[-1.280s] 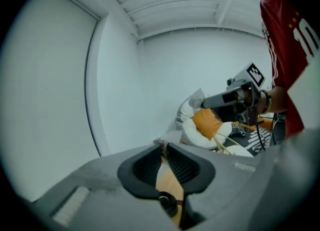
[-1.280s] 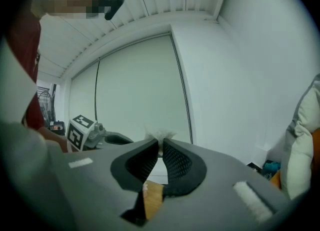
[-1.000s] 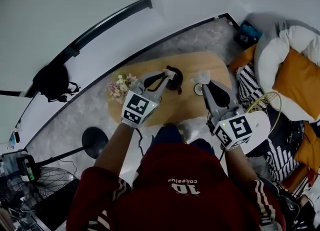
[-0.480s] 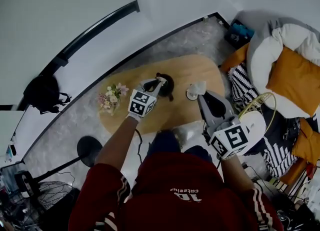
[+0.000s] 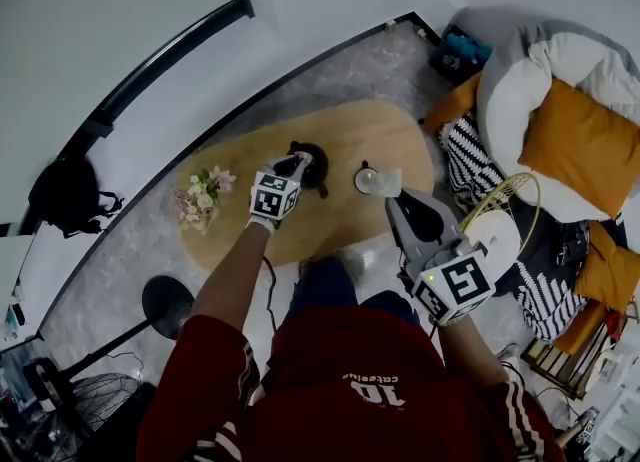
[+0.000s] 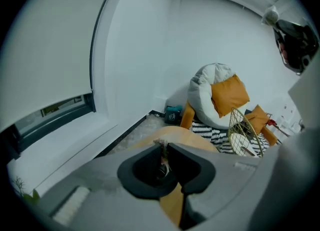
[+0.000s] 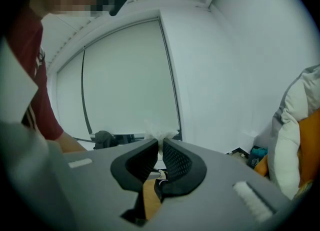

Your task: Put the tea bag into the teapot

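Lowered since a second ago: left gripper [image 5: 296,161], now at the teapot [image 5: 316,175] mouth on the table [image 5: 340,135]. Its jaws are clenched on a thin brownish tea bag [image 6: 162,146], likely for dropping in. Right gripper [image 5: 393,193], at 4 o'clock, is kept aside, clamped on white paper [image 7: 159,131].

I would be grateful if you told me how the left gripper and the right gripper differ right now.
The left gripper hangs at the black teapot; the right gripper sits nearer the person, beside the round glass item. The left gripper pinches a thin, small item, probably the tea bag; the right gripper pinches crumpled white material. Both have jaws closed on something.
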Demonstrator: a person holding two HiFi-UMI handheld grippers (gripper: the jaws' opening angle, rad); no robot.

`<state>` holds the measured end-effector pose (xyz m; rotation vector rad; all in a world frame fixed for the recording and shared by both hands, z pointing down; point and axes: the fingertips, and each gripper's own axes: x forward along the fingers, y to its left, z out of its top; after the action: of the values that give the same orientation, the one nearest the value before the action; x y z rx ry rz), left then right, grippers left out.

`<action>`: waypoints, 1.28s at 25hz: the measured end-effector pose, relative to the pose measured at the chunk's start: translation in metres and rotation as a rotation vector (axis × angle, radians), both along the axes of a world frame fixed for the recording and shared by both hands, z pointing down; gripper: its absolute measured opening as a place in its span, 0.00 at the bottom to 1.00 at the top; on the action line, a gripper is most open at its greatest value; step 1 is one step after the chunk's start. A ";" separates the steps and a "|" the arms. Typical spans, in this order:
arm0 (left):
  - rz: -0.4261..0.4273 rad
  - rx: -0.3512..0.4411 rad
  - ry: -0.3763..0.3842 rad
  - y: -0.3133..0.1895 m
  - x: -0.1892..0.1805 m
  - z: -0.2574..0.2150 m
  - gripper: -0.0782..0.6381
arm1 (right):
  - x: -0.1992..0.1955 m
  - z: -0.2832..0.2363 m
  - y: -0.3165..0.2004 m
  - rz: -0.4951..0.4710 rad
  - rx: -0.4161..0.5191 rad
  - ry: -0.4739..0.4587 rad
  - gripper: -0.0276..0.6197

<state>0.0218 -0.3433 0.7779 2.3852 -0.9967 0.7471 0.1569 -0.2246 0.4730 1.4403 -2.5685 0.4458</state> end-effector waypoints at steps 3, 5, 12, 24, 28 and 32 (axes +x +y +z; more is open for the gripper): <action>-0.029 -0.027 0.008 -0.001 -0.001 0.006 0.18 | 0.005 0.002 0.004 0.007 -0.007 0.013 0.09; -0.035 -0.023 0.008 -0.002 0.000 0.006 0.19 | 0.007 0.003 0.006 0.004 -0.011 0.016 0.09; -0.065 -0.032 0.017 -0.003 -0.002 0.002 0.29 | 0.007 0.001 0.008 -0.006 -0.001 0.018 0.09; -0.070 0.048 0.056 0.008 -0.005 -0.049 0.30 | -0.002 -0.017 0.013 -0.034 0.045 -0.022 0.09; -0.054 0.086 0.060 0.018 -0.001 -0.077 0.30 | -0.002 -0.028 0.016 -0.043 0.067 -0.055 0.09; -0.059 0.131 0.081 0.034 0.000 -0.110 0.30 | -0.004 -0.045 0.024 -0.058 0.101 -0.071 0.09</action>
<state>0.0217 -0.3088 0.6675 2.4631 -1.1080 0.5747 0.1529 -0.2010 0.4282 1.4007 -2.7174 0.3703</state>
